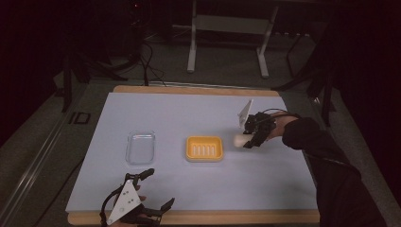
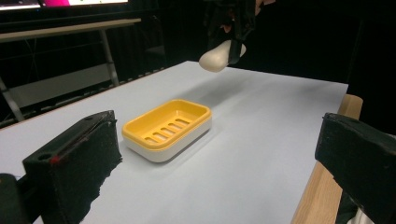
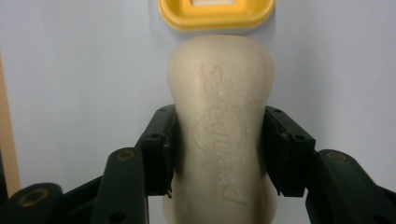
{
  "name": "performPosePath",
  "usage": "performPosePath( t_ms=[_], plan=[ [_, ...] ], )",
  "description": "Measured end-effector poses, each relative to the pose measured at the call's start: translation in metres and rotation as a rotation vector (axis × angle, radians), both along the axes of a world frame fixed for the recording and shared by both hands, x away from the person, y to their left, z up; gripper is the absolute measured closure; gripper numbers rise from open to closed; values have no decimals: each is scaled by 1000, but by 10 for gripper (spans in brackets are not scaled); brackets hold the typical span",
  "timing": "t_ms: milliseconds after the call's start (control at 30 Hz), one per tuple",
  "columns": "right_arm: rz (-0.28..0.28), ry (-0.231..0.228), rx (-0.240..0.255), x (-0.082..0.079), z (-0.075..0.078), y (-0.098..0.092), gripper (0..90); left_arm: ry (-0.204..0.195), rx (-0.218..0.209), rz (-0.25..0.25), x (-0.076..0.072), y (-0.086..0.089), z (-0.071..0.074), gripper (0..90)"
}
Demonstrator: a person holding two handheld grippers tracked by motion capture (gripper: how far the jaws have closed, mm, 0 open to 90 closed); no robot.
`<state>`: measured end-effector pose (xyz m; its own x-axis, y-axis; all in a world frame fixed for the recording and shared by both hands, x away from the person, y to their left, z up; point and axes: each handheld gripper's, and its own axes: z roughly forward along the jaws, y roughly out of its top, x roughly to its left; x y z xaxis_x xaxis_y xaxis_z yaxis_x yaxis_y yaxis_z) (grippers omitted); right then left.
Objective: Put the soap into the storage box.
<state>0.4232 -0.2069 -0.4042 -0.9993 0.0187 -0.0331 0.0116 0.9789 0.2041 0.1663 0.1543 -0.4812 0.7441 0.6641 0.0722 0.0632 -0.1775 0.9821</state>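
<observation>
Your right gripper (image 1: 247,140) is clamped on a cream bar of soap (image 1: 240,139), its 2 fingers (image 3: 159,144) pressing the bar's 2 long sides about halfway along. In the right gripper view the soap (image 3: 219,121) points away from you toward the yellow soap dish (image 3: 217,14), whose near rim sits just past the bar's far end. From the high view the soap hangs just to the right of the dish (image 1: 204,148), close to its right edge but not over it. In the left gripper view the bar (image 2: 218,57) is clearly lifted off the bench (image 2: 261,140), well above the dish (image 2: 167,128) (whether it is tilted is hard to tell from here).

Your left gripper (image 1: 160,189) rests at the near edge of the bench (image 1: 189,109), fingers (image 2: 74,163) spread wide with nothing between them. A clear plastic lid or tray (image 1: 141,147) lies flat to the left of the dish, apart from it. The dish itself holds nothing; its slotted yellow insert sits in a white base
</observation>
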Motion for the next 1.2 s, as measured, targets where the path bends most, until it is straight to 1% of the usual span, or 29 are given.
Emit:
performPosePath(
  t_ms=[33,100,133,167,267,400,500,700,900,933,1000,1033,1200],
  plan=[
    [0,1,-1,0,1,1,494,0,0,0,0,0,0,1],
    [4,-16,3,-1,4,6,494,0,1,-1,0,0,0,1],
    [6,-17,6,-2,5,8,494,0,2,-1,0,0,0,1],
    [17,-21,13,-2,7,10,494,1,3,-2,0,0,0,1],
    [37,-19,24,-3,10,17,494,0,3,-2,0,0,0,1],
    [43,-14,21,-4,12,26,494,0,2,-3,0,0,0,1],
    [44,-21,28,-4,14,33,494,0,3,-3,-1,0,0,1],
    [66,-24,37,-5,14,44,494,-1,4,-4,0,0,0,1],
    [98,-20,44,-7,13,60,494,-2,2,-5,-1,0,0,1],
    [107,-18,47,-7,12,65,494,-2,2,-5,-1,0,0,1],
    [107,-15,47,-8,12,67,494,-2,3,-6,-1,0,0,1],
    [115,-23,47,-8,11,69,494,-1,2,-7,-1,0,0,1],
    [122,-17,56,-8,9,77,494,-1,4,-9,-1,0,0,1]
  ],
)
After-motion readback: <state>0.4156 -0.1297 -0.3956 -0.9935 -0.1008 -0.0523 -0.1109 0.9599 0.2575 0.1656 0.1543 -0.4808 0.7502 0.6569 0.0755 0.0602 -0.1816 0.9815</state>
